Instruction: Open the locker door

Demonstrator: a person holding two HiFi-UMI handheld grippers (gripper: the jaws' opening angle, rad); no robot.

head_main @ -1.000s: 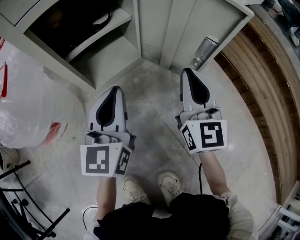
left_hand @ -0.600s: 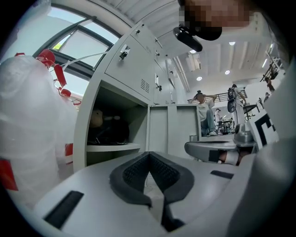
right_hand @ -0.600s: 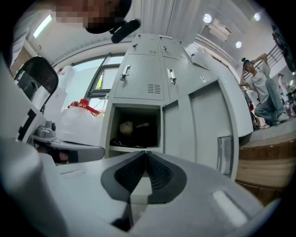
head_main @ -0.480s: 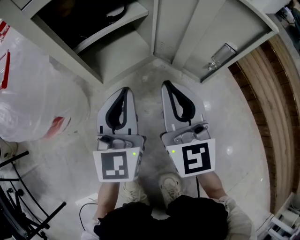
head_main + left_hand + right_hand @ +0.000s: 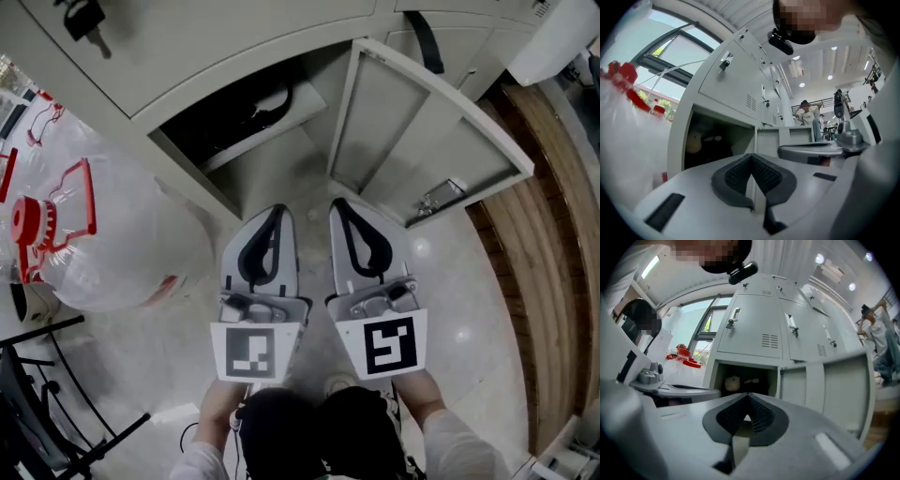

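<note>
- The door (image 5: 427,141) stands swung wide at the right of the open locker (image 5: 187,169).
- My left gripper (image 5: 277,210) and right gripper (image 5: 338,203) hang side by side just before the locker, jaws pressed together, both empty.
- A plastic bag (image 5: 122,253) sits left of the locker.

We see our left tongs (image 5: 751,158) pressed together, empty, facing the dark locker compartment (image 5: 715,143) beside the open locker door (image 5: 768,140).

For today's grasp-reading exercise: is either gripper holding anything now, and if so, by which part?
Nothing is held. The left gripper and the right gripper are both shut and empty, clear of the open locker door.
</note>
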